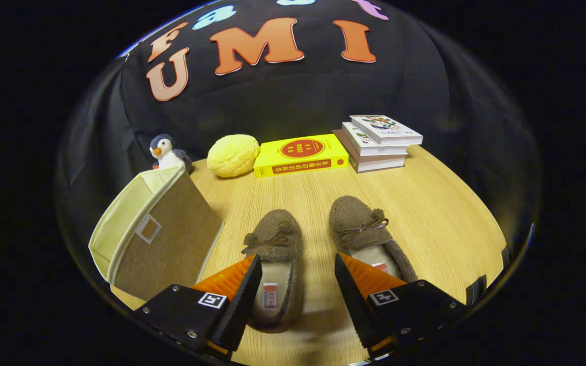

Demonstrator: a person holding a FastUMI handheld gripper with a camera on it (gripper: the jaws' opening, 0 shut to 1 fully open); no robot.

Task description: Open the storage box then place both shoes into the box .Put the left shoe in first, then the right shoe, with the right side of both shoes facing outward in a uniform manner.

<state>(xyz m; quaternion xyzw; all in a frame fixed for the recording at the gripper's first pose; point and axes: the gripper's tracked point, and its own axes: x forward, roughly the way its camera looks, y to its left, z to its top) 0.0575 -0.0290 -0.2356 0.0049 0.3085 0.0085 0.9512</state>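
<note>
Two brown fuzzy slippers with bows lie side by side on the wooden table, toes pointing away from me. The left shoe (275, 264) lies just under and ahead of my fingers, its heel opening between them. The right shoe (364, 234) sits partly behind the right finger. My gripper (298, 264) hovers above them, open, with nothing held. A fabric storage box (160, 234), brown outside and pale inside, stands to the left of the left finger, its lid shut and a small label window on its front.
Beyond the shoes, along the back of the table (425, 203), sit a toy penguin (167, 152), a yellow bun-shaped plush (232, 155), a yellow book (300, 154) and a stack of three books (379, 142).
</note>
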